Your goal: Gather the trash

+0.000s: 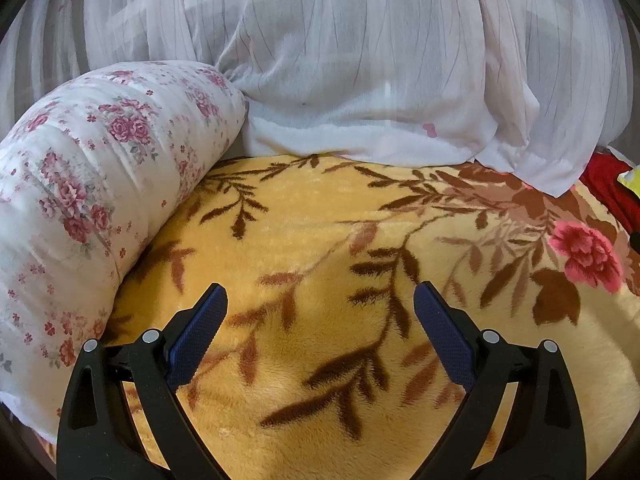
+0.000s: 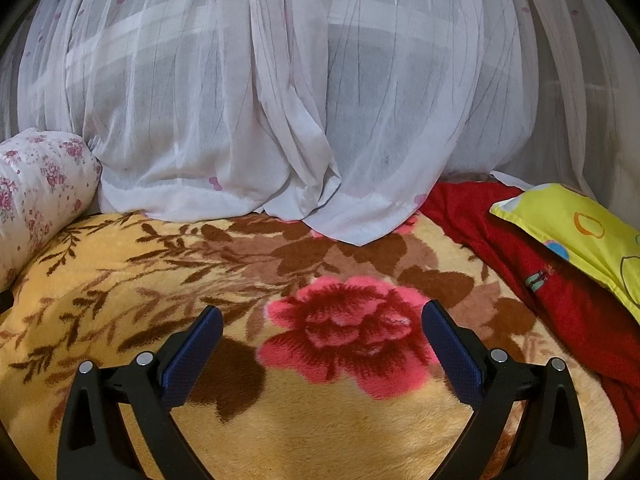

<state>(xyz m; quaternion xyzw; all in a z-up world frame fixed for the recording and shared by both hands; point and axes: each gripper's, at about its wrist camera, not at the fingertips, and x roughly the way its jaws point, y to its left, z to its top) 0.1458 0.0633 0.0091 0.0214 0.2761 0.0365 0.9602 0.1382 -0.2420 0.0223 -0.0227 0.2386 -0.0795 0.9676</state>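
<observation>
Above yellow floral blanket (image 1: pixel 320 220): left gripper (image 1: pixel 320 300), right gripper (image 2: pixel 322 320), jaws wide, empty. No trash visible; I'd scan toward red cloth (image 2: pixel 540 272) beside blanket before descending.

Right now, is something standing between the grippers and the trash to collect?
No trash shows in either view, so no path can be judged. Both the left gripper and the right gripper are open and empty over the yellow blanket. The white curtain drapes onto its far edge and could hide something.
</observation>
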